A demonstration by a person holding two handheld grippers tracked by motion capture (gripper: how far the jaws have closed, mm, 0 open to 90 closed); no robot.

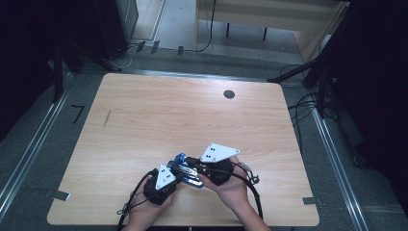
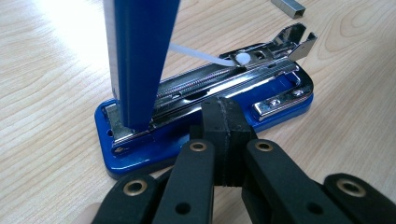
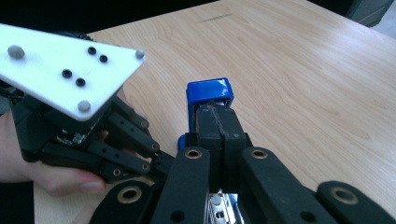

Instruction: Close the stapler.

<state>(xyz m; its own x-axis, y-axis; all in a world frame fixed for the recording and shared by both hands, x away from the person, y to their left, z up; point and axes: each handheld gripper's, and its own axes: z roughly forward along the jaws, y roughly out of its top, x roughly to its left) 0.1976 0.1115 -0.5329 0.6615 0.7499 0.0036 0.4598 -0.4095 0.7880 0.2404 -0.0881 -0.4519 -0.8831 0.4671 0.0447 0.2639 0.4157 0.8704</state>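
Two tongs [image 2: 223, 140] [image 3: 219, 135], both closed, empty, against opened blue stapler [image 2: 205, 107]; hinged lid [image 2: 140, 56] could snap down if nudged.

there is one stapler [image 2: 205, 100], blue, standing open on one table [image 1: 159, 110], and its parts count as one base [image 2: 140, 149], one raised lid [image 2: 140, 56] and one metal magazine [image 2: 219, 79]. one strip of staples [image 2: 288, 8] lies on the wood beyond it. there are two grippers, a left gripper [image 1: 166, 183] and a right gripper [image 1: 202, 168], each carrying one grey plate, held by two hands, and one dark round hole [image 1: 229, 94] sits in the far part of the tabletop.
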